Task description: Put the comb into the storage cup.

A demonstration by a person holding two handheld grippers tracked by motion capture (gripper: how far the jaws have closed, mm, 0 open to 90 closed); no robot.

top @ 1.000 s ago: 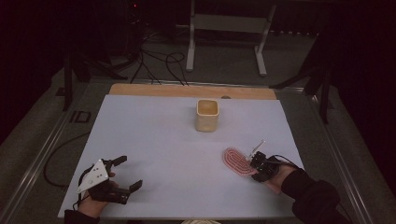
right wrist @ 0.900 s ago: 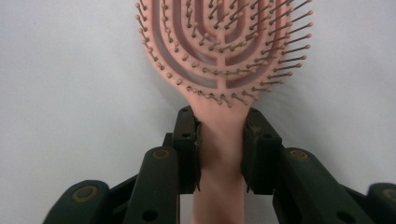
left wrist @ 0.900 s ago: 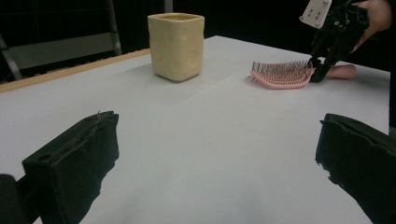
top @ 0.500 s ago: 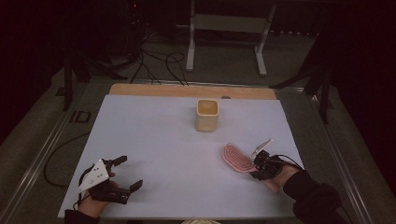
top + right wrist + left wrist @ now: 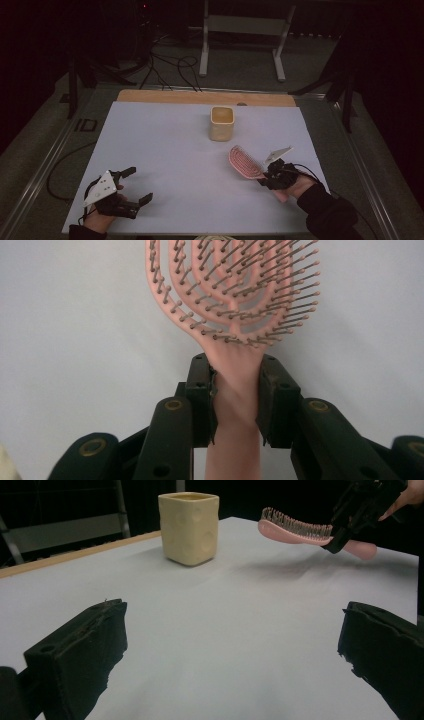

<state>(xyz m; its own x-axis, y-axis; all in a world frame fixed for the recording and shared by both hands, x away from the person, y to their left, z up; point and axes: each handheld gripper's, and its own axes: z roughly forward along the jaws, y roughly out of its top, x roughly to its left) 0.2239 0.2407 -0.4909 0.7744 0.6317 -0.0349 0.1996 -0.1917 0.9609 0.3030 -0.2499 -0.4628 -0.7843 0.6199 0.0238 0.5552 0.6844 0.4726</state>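
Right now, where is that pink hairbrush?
The pink hairbrush is at the table's right side, clamped by its handle in the right gripper, nearer than the beige cup.

Hairbrush (image 5: 245, 161): pink plastic, vented oval head, dark bristles facing up, short handle. Clamped at the neck between the jaws of the right gripper (image 5: 266, 176); lifted clear of the white table (image 5: 170, 150), head angled toward the cup.

Cup (image 5: 221, 123): cream-yellow, squarish, dimpled walls, upright, open top. Stands mid-table toward the far edge, apart from the hairbrush.
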